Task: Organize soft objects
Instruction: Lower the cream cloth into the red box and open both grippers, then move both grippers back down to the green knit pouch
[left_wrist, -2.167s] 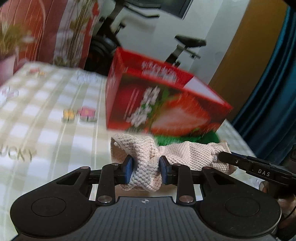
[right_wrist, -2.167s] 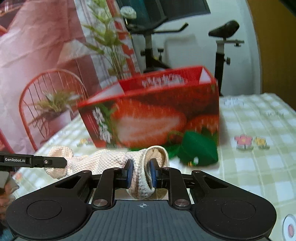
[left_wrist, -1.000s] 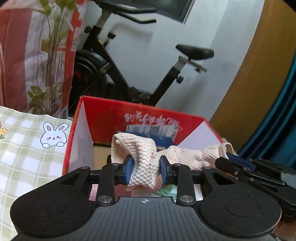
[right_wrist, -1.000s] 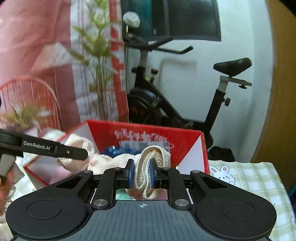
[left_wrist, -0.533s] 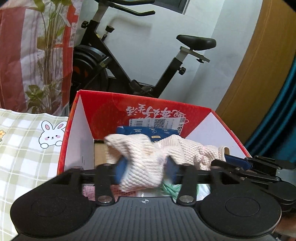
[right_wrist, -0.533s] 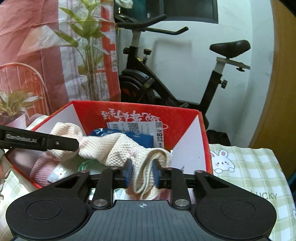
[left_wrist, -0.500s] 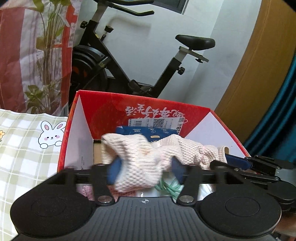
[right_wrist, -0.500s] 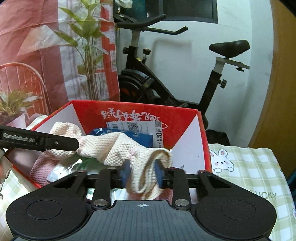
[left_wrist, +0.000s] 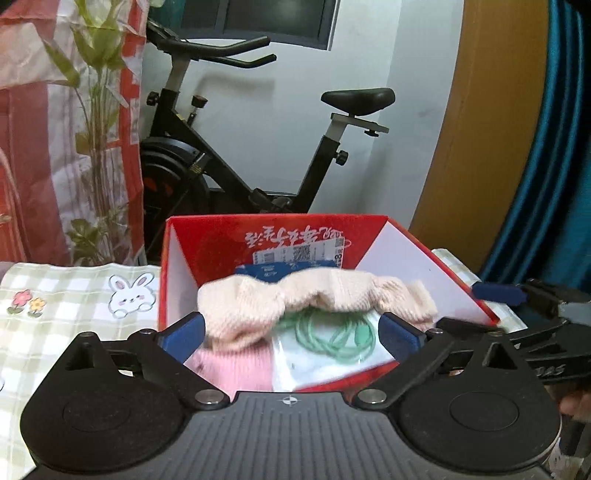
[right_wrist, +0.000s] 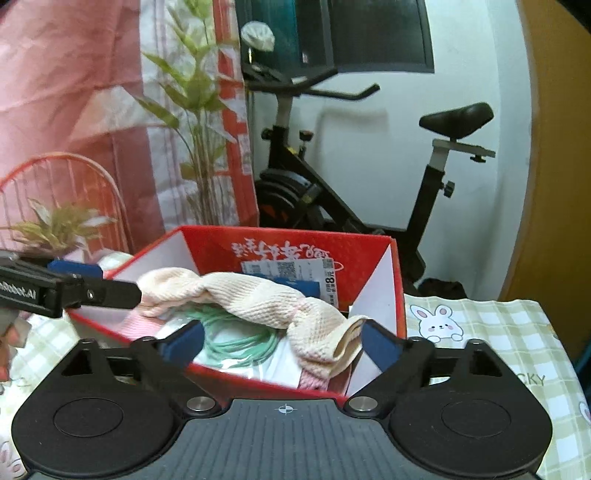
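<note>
— What sort of place is this?
— A lived-in room of a home. An exercise bike (left_wrist: 236, 162) stands against the white wall (left_wrist: 406, 110), under a dark window (right_wrist: 369, 33).
— Anything else homely?
— A leafy plant (right_wrist: 195, 122) beside a red and white curtain (left_wrist: 33, 147), a blue curtain (left_wrist: 546, 184) on the other side, and a checked tablecloth (left_wrist: 55, 306) with cartoon rabbits and flowers on the surface.
</note>
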